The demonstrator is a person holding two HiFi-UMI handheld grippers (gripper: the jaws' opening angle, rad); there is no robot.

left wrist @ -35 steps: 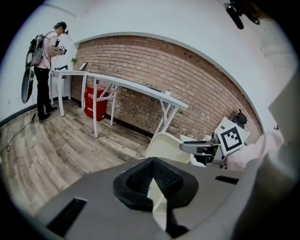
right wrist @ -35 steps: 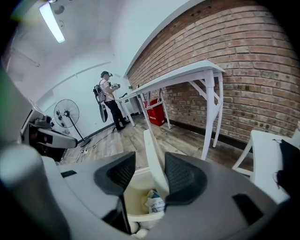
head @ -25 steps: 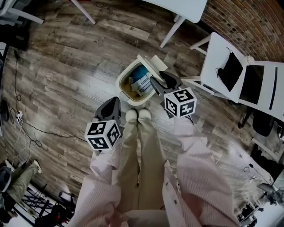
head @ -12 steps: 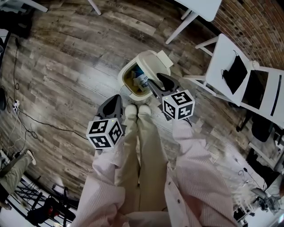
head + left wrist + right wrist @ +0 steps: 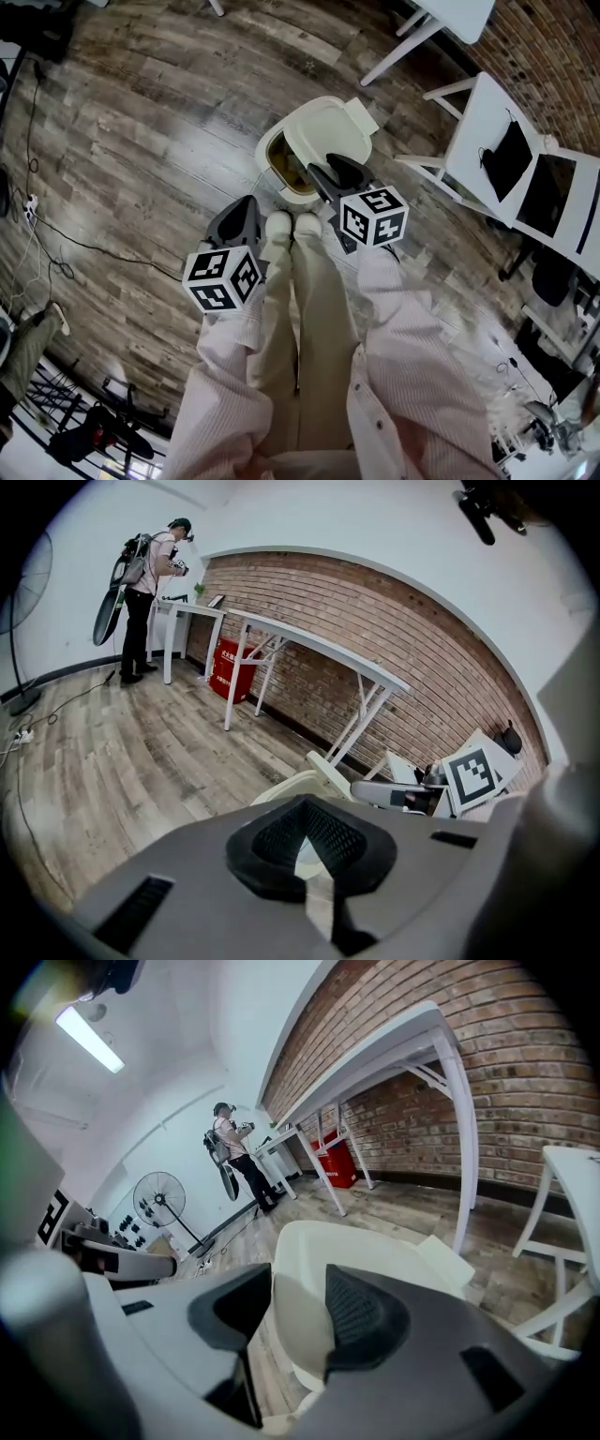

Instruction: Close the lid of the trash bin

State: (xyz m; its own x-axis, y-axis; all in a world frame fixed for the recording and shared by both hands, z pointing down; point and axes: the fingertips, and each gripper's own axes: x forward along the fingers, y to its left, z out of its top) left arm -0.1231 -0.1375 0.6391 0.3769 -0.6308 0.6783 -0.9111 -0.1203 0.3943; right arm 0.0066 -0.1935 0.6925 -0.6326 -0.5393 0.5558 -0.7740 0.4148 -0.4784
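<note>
The cream trash bin [image 5: 281, 180] stands on the wood floor just beyond the person's shoes. Its lid [image 5: 323, 131] is tipped far down and covers most of the opening; a dark gap remains at the near left. My right gripper [image 5: 333, 174] is at the lid's near edge. In the right gripper view the gripper [image 5: 295, 1321] has the lid's rim [image 5: 298, 1288] between its pads. My left gripper [image 5: 242, 212] hangs shut and empty to the left of the bin, apart from it. In the left gripper view its pads [image 5: 323, 832] meet.
A white chair [image 5: 511, 150] with a black item on it stands right of the bin. White table legs [image 5: 412, 37] rise behind it. A cable [image 5: 56, 244] runs across the floor at left. Far off, a person [image 5: 145, 592] stands at a long white table by a brick wall.
The lid has swung from upright down over the bin, hiding the trash inside. My right gripper has moved with it. The left gripper has barely shifted.
</note>
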